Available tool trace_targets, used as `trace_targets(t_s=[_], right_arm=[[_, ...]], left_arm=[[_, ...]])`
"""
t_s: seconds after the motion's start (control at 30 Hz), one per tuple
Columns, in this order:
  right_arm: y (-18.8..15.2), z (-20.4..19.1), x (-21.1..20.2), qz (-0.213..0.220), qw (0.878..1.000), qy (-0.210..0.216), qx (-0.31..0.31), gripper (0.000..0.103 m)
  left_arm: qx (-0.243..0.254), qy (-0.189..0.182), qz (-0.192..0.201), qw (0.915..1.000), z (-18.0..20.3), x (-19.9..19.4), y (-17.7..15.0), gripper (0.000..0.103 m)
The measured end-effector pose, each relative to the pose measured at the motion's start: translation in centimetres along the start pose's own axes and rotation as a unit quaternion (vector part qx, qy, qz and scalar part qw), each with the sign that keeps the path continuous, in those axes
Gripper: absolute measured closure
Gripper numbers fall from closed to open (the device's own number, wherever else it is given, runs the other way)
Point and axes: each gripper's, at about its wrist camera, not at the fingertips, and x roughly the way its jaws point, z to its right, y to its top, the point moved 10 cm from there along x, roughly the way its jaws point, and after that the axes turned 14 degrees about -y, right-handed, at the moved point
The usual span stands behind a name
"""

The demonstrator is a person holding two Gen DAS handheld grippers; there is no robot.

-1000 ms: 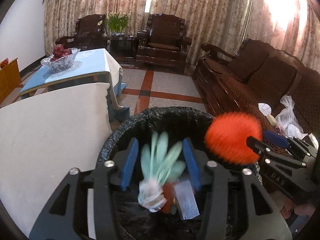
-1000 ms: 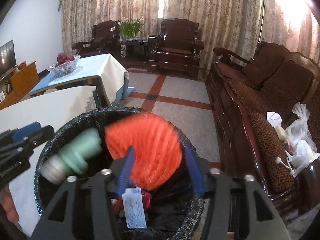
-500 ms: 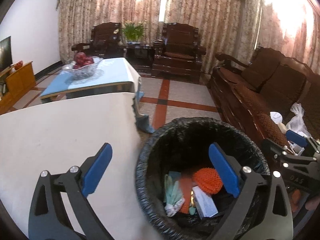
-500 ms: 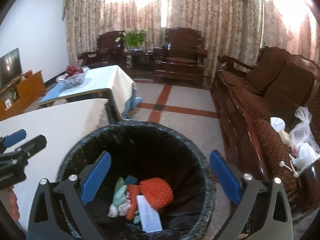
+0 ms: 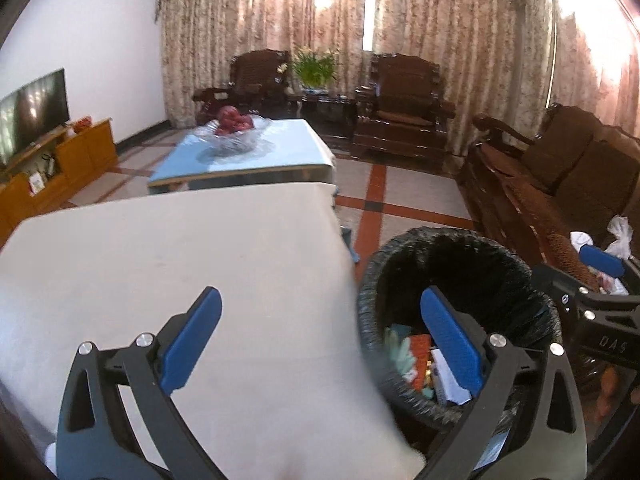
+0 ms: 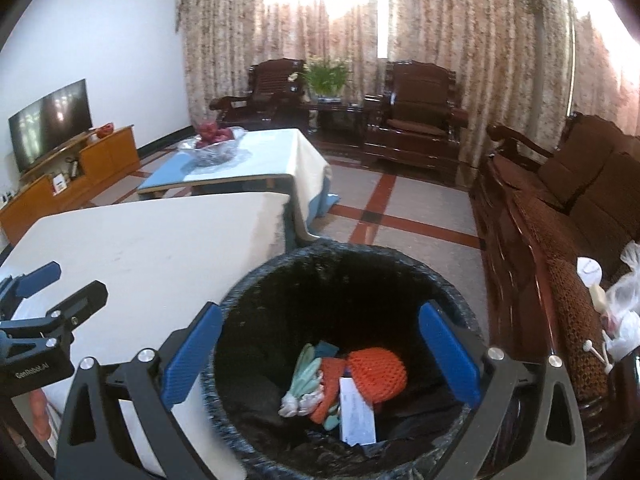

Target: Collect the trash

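Observation:
A round bin lined with a black bag [image 6: 248, 304] [image 5: 400, 248] stands on the floor by the white table. At its bottom lie an orange foam net [image 6: 376, 372], a pale green glove [image 6: 306, 378] and a white paper slip [image 6: 356, 412]. My right gripper [image 6: 320, 354] hangs open over the bin's mouth with nothing between its blue pads. Wide open and empty too, my left gripper [image 5: 320, 334] straddles the table's edge and the bin's left rim. The right gripper [image 5: 592, 300] shows at the far right of the left wrist view.
The white table [image 5: 180, 264] fills the left. Beyond it stands a low table with a blue cloth [image 5: 280, 148] and a glass fruit bowl [image 5: 234, 128]. A dark wooden sofa [image 6: 560, 216] runs along the right, with plastic bags [image 6: 620, 320] on its seat. Tiled floor [image 6: 420, 212] lies between.
Both grippers opened wide and let the green glove and orange foam net fall into the bin. Both then rose and drew back, the left one shifting left over the white table.

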Motion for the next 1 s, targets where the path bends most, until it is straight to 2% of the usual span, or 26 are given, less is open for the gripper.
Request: trace_targets(t_s=[0.5, 0.67, 1.0], right_arm=[[0.6, -4.5, -5.2, 0.016, 0.999, 0.031, -0.024, 0.006], [0.3, -4.8, -6.5, 0.015, 0.999, 0.037, -0.017, 0.006], [1.8, -4.0, -8.3, 0.038, 0.999, 0.032, -0.003, 0.006]], left_arm=[[-0.006, 0.032, 0.025, 0.9992, -2.0, -7.3, 0.5, 0.006], [-0.012, 0.040, 0.032, 0.9986, -2.8, -9.0, 0.6, 0.006], [-0.011, 0.049, 0.052, 0.9974, -3.0, -11.5, 1.3, 0.006]])
